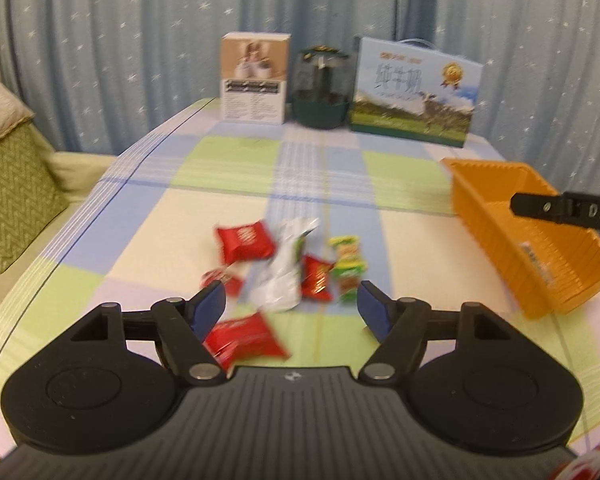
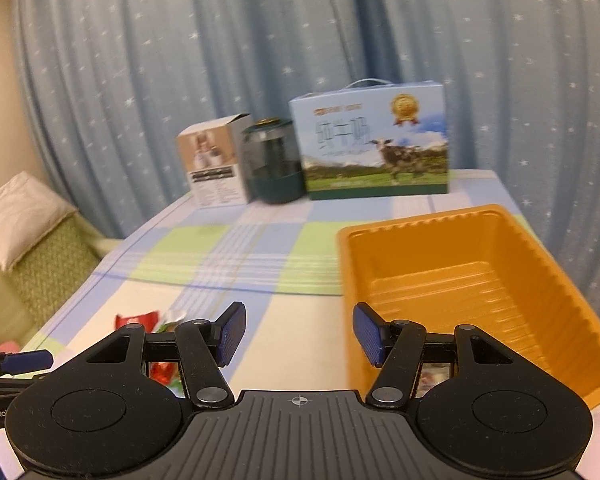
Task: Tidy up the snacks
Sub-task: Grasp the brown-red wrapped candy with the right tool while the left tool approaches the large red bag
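Note:
A loose pile of snack packets lies on the checked tablecloth (image 1: 220, 168): several red packets (image 1: 244, 240), a white pouch (image 1: 286, 268) and a green and yellow one (image 1: 348, 264). My left gripper (image 1: 290, 304) hangs open just in front of the pile, nothing between its blue pads (image 1: 210, 306). An orange plastic basket (image 1: 540, 240) sits to the right; one packet (image 1: 534, 258) lies inside it. My right gripper (image 2: 298, 332) is open and holds nothing, beside the basket's (image 2: 460, 272) left rim. Part of the pile (image 2: 136, 320) shows at its lower left.
At the table's far end stand a white carton (image 1: 254, 78), a dark green jar (image 1: 320, 88) and a blue milk box (image 1: 414, 92). A starred blue curtain (image 1: 140, 20) hangs behind. A sofa with a green cushion (image 1: 12, 192) is left of the table.

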